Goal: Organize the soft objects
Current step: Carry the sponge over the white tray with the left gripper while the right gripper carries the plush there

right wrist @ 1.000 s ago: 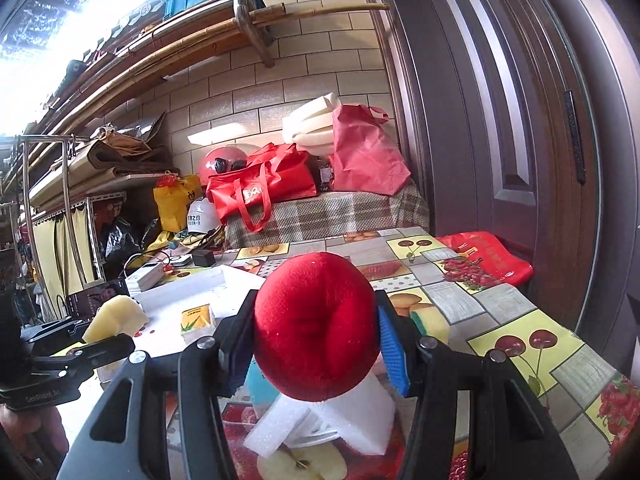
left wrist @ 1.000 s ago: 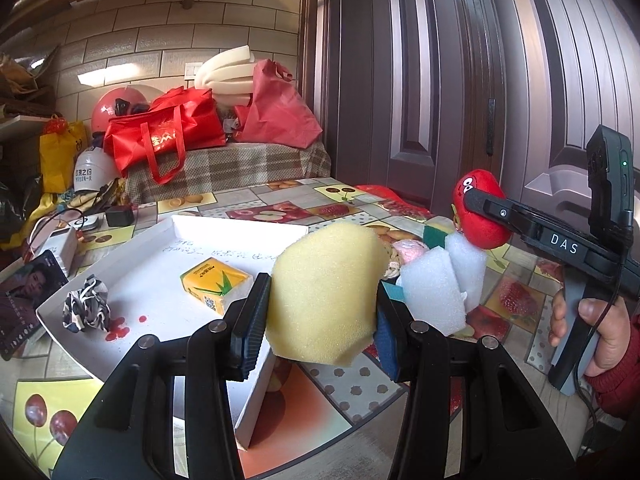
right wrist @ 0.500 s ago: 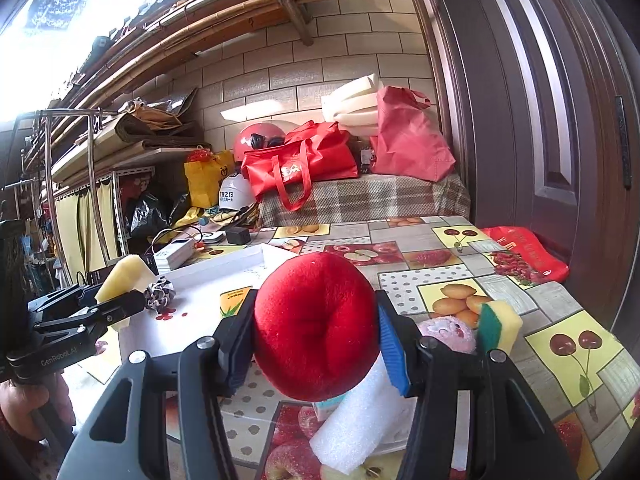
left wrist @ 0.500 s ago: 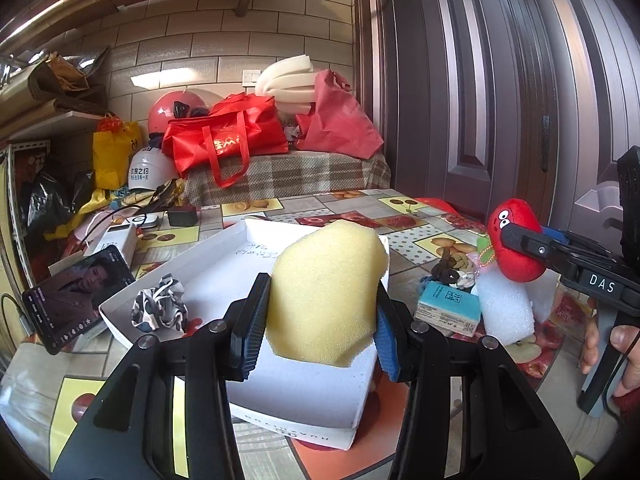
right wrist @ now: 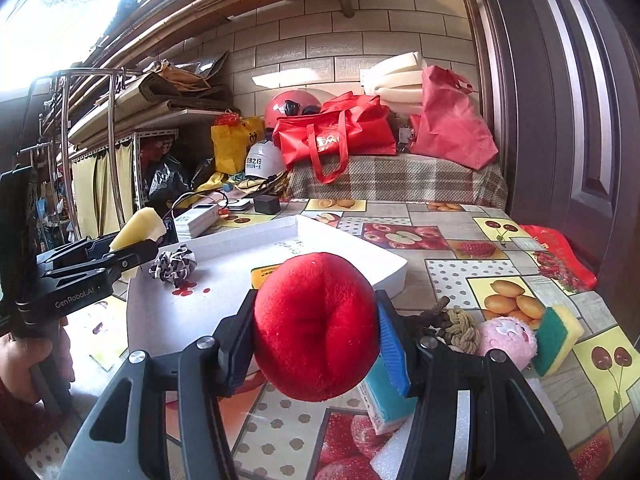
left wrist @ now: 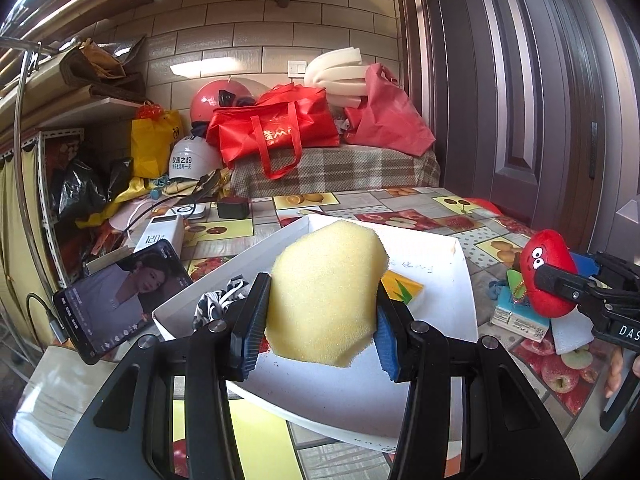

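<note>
Left claw: clamped on porous, faceted yellow sponge (above white tray).
Right claw: clamped on fuzzy, rounded red plush.

Cluttered home storeroom, brick-tile wall at top, red bags and helmets centre, fruit-print table lower right
</note>
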Demonstrator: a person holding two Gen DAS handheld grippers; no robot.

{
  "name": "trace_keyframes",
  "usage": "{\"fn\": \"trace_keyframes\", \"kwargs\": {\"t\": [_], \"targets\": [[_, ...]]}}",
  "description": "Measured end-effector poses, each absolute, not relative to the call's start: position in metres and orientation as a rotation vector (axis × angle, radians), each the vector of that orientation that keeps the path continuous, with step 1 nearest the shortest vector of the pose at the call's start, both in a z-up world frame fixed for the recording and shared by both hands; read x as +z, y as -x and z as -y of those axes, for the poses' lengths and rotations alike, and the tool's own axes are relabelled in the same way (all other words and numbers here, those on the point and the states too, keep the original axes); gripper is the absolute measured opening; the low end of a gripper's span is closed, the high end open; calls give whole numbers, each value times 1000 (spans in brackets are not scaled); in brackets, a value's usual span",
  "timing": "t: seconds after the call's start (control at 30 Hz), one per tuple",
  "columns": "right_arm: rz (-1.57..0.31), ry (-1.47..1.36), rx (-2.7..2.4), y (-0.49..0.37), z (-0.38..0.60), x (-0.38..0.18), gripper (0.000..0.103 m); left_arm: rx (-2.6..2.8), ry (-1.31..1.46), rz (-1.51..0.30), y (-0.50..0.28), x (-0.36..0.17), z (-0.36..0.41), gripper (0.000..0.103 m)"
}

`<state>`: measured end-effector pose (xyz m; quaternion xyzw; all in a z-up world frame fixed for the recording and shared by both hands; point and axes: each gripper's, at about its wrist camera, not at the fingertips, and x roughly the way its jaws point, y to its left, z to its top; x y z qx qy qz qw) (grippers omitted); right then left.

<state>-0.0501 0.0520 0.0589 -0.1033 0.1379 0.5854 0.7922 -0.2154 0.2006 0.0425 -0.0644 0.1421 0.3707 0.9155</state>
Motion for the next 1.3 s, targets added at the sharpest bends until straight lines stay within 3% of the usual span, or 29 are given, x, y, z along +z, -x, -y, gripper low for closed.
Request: {"fn": "trace_keyframes", "kwargs": {"t": [0.83,1.13,1.3], "targets": [[-364,361,1422,95,-147,48,55,811,171,-313,194,44,-241,47],[-599,438,1490,78,-183,29,55,810,173,-312,192,44,-245,47],[-636,401,1405,59,-194,27,55,807,176,-313,191,44,-246,47]]}}
